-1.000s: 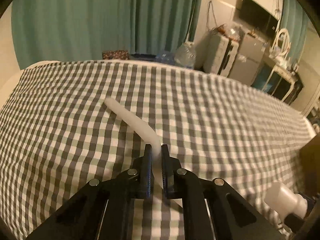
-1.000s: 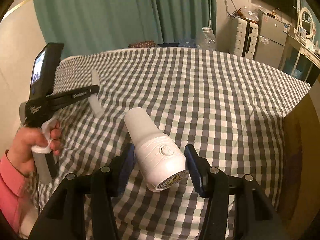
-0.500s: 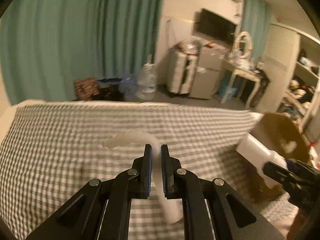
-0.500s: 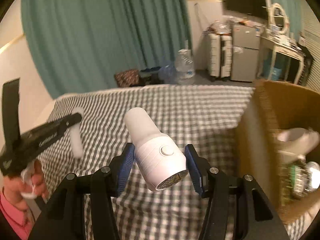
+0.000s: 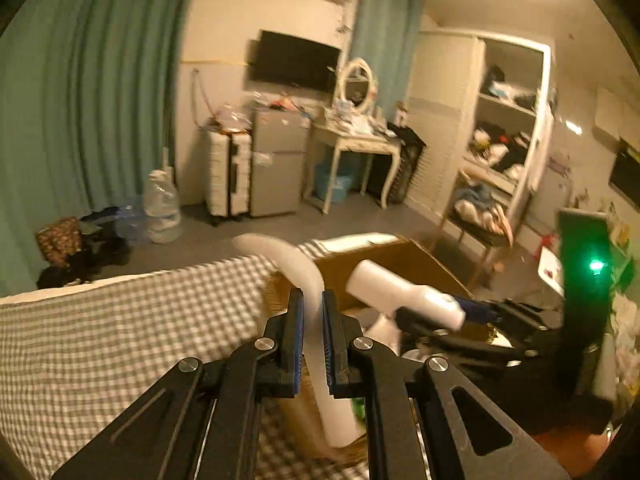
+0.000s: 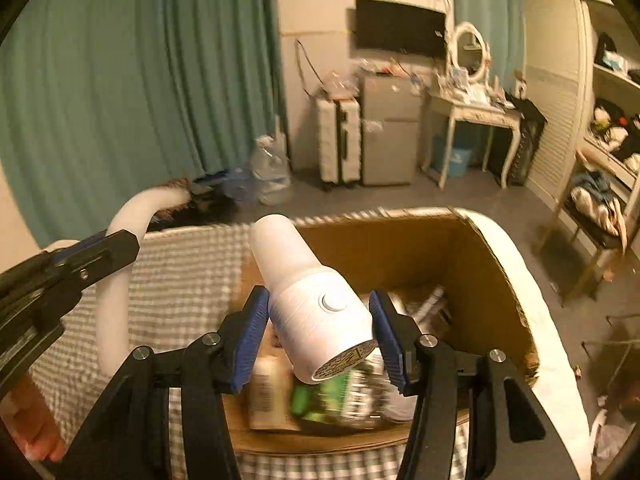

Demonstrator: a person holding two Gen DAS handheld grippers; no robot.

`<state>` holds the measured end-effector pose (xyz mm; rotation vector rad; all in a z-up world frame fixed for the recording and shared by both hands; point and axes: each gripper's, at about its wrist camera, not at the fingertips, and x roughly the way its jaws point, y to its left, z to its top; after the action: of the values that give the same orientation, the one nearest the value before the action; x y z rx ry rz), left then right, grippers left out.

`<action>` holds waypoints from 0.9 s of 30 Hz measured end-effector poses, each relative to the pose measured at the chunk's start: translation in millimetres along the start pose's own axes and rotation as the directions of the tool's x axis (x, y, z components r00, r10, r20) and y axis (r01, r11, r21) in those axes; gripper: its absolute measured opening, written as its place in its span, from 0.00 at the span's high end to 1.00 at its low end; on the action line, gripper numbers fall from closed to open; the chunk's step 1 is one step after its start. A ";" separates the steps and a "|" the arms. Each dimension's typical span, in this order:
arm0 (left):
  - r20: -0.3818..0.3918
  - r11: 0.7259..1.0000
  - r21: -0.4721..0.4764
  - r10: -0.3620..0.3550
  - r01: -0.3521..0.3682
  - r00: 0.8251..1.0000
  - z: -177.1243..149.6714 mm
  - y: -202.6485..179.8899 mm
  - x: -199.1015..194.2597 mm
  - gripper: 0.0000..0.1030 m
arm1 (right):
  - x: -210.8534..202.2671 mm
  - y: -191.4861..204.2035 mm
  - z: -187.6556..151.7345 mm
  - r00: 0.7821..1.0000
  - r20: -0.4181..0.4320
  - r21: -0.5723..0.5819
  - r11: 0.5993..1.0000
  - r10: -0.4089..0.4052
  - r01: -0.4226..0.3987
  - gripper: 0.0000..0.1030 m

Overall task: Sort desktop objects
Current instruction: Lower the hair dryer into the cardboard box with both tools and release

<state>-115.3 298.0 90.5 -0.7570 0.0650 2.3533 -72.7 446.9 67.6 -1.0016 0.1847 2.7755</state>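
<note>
My left gripper (image 5: 311,320) is shut on a long curved white plastic piece (image 5: 298,268), held in the air beside an open cardboard box (image 5: 404,256). It also shows in the right wrist view (image 6: 116,280), gripped by the left gripper (image 6: 92,254). My right gripper (image 6: 318,320) is shut on a white bottle (image 6: 316,304) and holds it above the box (image 6: 476,264). The bottle also shows in the left wrist view (image 5: 400,294). The box holds several packets, one green (image 6: 316,400).
The box stands on a surface covered in green-and-white check cloth (image 5: 120,328) (image 6: 188,280). Beyond it are a teal curtain (image 6: 140,80), a suitcase and small fridge (image 6: 384,136), a dressing table (image 5: 356,140) and shelves (image 5: 504,132).
Both grippers have swung right from over the check cloth to the cardboard box, each carrying its object. The right gripper with the bottle now hangs over the box's contents.
</note>
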 end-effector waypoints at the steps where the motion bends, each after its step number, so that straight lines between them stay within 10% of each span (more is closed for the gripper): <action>1: -0.015 1.000 0.005 -0.004 0.004 1.000 -0.6 -6.1 11.3 0.92 | 7.3 -7.5 -1.8 1.000 -0.015 0.007 1.000 -0.007 0.007 0.49; 4: -0.050 0.999 0.032 0.020 -0.019 0.999 -9.2 -27.7 33.4 0.87 | 26.6 -29.0 -10.3 0.998 -0.058 0.022 1.000 -0.012 0.013 0.49; 9: -0.044 0.979 0.068 0.196 -0.193 0.980 -22.1 -31.9 34.1 0.11 | 30.3 -54.4 -18.3 0.996 -0.067 0.040 0.997 -0.064 0.067 0.24; 14: -0.032 0.960 -0.013 0.280 -0.280 0.959 -35.4 -11.0 -1.7 0.00 | 4.2 -53.8 -23.5 0.998 -0.029 0.005 0.999 -0.051 0.051 0.16; 27: -0.162 0.832 -0.136 0.517 -0.538 0.841 -116.6 30.9 -54.2 0.00 | -24.0 -19.3 -57.5 0.992 -0.045 -0.007 0.993 0.117 -0.117 0.00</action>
<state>-41.8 215.2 18.1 -1.0785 0.1343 2.8654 -14.8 452.4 38.0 -1.0888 0.2442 2.8627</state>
